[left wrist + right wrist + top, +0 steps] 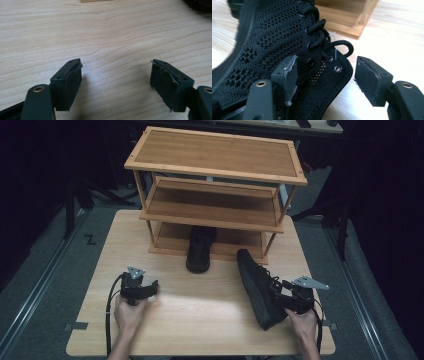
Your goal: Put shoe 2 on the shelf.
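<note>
A black mesh shoe [257,287] lies on its side on the right of the table, toe toward the rack. Up close its laces and eyelets [319,50] show. My right gripper [286,299] is open around the shoe's collar edge, with one pad [287,75] against the mesh and the other pad [372,80] well off to the side. A second black shoe [200,247] sits half under the wooden rack's bottom shelf. My left gripper [152,287] rests open over bare table at the left; its two pads [70,85] hold nothing.
A three-level bamboo shoe rack [215,180] stands at the table's far side; its corner [352,22] is just beyond the shoe. The light wooden table [200,320] has bare room between the grippers. Dark floor and stands surround it.
</note>
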The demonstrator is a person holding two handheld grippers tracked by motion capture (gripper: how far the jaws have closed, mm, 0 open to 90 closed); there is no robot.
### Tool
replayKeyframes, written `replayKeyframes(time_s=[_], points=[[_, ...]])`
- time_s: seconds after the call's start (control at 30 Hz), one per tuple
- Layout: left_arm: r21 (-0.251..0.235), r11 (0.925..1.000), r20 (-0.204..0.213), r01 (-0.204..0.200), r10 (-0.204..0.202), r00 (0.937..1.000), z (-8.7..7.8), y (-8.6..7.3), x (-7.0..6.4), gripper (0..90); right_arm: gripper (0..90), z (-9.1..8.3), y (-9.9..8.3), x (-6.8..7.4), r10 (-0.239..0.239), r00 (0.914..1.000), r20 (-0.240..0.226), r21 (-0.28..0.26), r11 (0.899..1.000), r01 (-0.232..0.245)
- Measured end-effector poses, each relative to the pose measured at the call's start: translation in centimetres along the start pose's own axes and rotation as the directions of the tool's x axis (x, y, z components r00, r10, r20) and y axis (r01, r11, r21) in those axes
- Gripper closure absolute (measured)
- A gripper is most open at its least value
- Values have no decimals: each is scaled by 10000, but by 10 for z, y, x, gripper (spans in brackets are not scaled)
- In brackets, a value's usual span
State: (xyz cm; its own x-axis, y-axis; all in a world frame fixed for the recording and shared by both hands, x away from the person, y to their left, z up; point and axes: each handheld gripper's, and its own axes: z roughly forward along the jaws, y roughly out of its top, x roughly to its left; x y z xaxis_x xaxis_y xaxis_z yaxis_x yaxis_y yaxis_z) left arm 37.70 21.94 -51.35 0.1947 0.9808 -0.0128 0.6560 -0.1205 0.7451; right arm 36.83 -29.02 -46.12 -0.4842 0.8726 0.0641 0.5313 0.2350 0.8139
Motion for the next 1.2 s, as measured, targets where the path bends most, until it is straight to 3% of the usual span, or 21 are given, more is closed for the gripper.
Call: replayKeyframes(time_s=[0.33,0.77,1.17,1.2], points=[[-1,10000,1,0,0,10000,0,0,0,260,351,-1,10,14,-427,9991,8,109,9990,427],[2,10000,30,-88,88,10000,0,0,-1,262,338,0,21,39,-1078,9932,-433,-47,9942,1077],[4,9999,65,-116,116,9999,0,0,-1,261,318,13,29,68,-1132,9855,-1264,273,9927,1176],[2,9999,66,-116,116,9999,0,0,-1,262,314,17,30,72,-1094,9823,-1519,469,9919,1177]])
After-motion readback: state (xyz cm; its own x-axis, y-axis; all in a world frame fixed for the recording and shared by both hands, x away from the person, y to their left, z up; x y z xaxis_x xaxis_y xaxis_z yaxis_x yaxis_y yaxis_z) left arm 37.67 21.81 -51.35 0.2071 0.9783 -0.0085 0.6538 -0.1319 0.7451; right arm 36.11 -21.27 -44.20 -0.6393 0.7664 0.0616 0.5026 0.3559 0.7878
